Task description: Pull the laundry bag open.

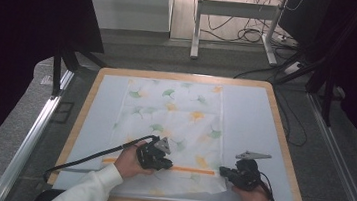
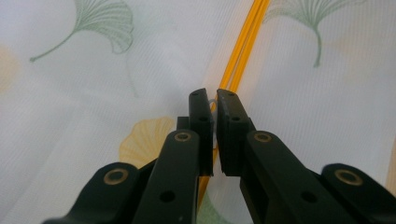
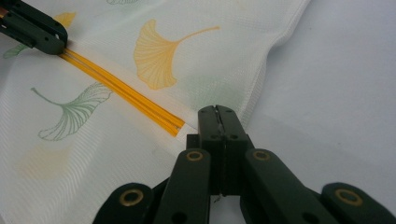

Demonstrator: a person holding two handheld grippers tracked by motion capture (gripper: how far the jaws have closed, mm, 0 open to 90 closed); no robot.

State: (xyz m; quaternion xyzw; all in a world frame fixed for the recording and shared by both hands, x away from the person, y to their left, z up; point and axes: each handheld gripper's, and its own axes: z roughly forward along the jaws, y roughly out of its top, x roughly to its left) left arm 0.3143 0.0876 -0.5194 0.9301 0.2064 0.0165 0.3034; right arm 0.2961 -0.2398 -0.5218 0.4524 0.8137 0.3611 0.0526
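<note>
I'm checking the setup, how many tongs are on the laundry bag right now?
2. The left tongs sit on the orange zipper; the right tongs clamp the laundry bag just past the zipper's end.

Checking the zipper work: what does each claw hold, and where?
Left claw pinches the zipper pull; right claw clamps the mesh bag beside the zipper's end.

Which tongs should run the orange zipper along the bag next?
Left. The left tongs sit shut on the orange zipper, apparently on its pull; the right tongs pinch the bag just past the zipper's end, anchoring it.
</note>
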